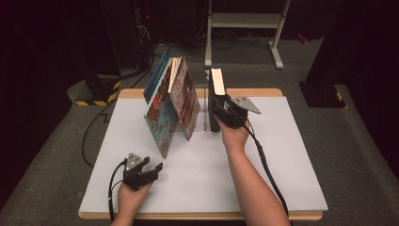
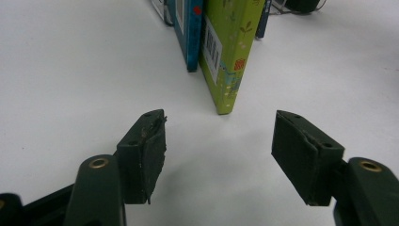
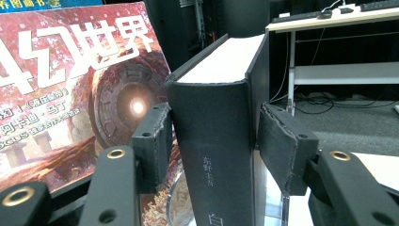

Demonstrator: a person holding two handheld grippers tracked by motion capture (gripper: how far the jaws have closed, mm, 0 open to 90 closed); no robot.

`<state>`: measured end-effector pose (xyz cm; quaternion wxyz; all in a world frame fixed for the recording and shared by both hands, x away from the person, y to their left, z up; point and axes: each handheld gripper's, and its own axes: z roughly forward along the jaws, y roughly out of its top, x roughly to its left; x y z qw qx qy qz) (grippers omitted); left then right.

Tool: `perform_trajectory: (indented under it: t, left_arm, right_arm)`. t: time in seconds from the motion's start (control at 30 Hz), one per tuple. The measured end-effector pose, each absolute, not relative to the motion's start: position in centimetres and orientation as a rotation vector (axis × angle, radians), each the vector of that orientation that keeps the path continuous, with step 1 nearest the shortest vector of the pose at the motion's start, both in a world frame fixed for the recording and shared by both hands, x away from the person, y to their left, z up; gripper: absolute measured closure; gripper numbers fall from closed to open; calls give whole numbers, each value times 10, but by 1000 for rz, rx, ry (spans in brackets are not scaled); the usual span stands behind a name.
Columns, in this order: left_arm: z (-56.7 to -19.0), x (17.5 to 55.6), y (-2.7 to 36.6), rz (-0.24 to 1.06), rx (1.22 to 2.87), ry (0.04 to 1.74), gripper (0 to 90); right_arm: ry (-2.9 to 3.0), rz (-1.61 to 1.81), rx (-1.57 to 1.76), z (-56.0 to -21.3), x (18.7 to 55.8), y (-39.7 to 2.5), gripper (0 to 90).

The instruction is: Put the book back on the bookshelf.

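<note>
- The right gripper (image 3: pixel 211 141) is clamping the black book (image 3: pixel 216 155) across its spine; thick and stiff, probably heavy, so gripping low.
- The left gripper (image 2: pixel 219 150) is idling, jaws spread, at seven o'clock.

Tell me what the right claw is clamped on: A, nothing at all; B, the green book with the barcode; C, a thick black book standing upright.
C: in the right gripper view the right claw has a jaw pressed on each cover of the upright black book.
</note>
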<state>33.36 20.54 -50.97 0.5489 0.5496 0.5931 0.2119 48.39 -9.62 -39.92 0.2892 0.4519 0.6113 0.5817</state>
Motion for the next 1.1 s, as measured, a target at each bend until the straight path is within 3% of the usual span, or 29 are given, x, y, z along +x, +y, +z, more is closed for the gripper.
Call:
perform_trajectory:
  t: [0.63, 1.1]
  left_arm:
    - [-510, 334, 204, 505, 1312, 1403, 351]
    - [-510, 333, 204, 508, 1311, 1393, 325]
  right_arm:
    - [1724, 1535, 1152, -392, 479, -101, 279]
    - [1802, 1462, 1093, -395, 464, -99, 230]
